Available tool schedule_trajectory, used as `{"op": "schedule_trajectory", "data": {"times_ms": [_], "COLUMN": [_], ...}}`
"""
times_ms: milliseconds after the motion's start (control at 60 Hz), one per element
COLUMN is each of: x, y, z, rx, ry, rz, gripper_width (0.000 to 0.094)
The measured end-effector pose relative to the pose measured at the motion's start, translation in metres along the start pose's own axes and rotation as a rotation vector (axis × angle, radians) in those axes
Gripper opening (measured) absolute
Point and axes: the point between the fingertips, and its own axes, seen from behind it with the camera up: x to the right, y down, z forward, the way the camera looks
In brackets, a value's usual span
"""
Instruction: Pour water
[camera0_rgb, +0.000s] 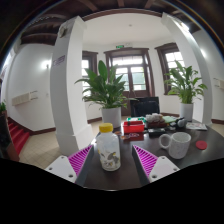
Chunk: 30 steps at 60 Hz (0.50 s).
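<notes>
While the potted plants stand by the tall windows at the back of the room, the handheld gripper hangs low over a dark table, its two fingers spread wide. A small bottle with a yellow cap stands upright on the table between the pink pads, with a visible gap at either side, so neither finger presses on it. Its long axis runs straight up, square to the fingers' reach. Just beside the right finger, on the same table, sits a white mug with its handle turned toward the bottle. Judging from this, the coming move depends on closing evenly on the bottle's body, then carrying it rightward to the mug. Beyond lie red and dark items, too small to name.
</notes>
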Motion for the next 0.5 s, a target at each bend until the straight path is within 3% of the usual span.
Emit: {"op": "schedule_trajectory", "data": {"times_ms": [267,400,500], "x": [0.033,0.035,0.04], "y": [0.005,-0.008,-0.008], "z": [0.07,0.098,0.117], "rx": [-0.052,-0.022,-0.019], "ry": [0.003,-0.004,0.006], "rz": [-0.102,-0.056,-0.034], "gripper_width": [0.0778,0.0783,0.0714]}}
